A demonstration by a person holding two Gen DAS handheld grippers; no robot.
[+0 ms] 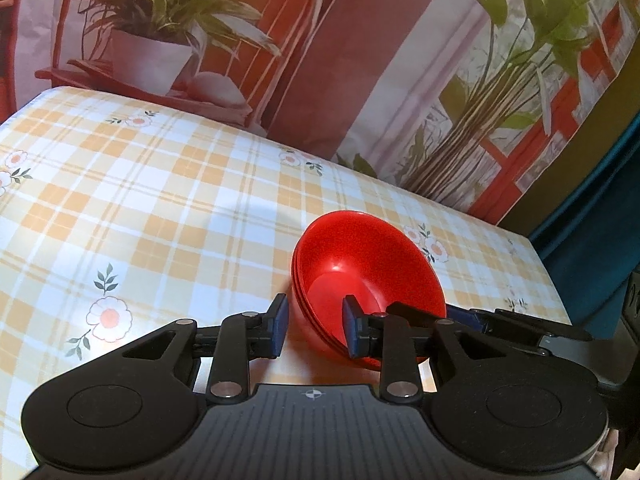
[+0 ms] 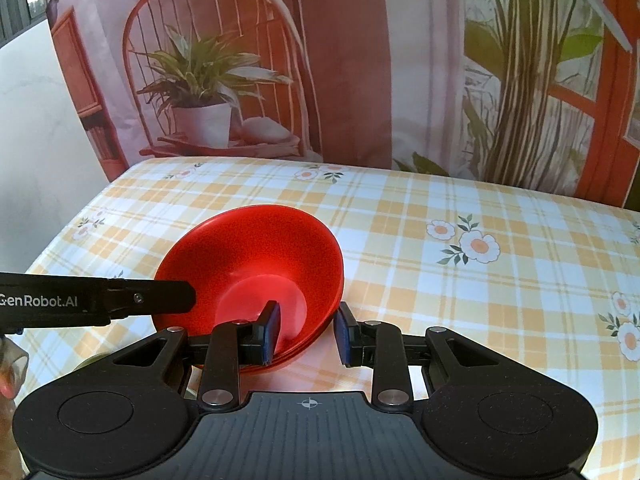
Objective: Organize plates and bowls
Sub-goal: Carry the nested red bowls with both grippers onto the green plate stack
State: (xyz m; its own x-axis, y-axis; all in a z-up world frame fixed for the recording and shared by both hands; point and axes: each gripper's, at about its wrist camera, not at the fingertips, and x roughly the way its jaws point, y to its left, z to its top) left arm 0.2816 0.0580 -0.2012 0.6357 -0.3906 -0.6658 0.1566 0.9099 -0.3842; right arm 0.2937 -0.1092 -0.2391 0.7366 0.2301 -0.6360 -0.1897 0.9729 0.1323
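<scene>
I have both claws, left gripper (image 1: 314,330) and right gripper (image 2: 306,330), part-open astride opposite rims of the stacked red bowls (image 2: 256,264) on the checked tablecloth (image 2: 460,280); I should close evenly and lift level.

table (image 2: 440,264) covered by a cloth in orange, white and pale blue plaid, printed with scattered white daisies on green sprigs; its far edge meets a hanging backdrop printed with a chair and potted plants. a stack of nested red bowls (image 2: 256,256) sits directly on the cloth, three rims showing at the near side in the left wrist view (image 1: 360,264), the stack lying toward the table's left side in the right wrist view. the cloth around the stack is otherwise bare plaid as far as both views show.
</scene>
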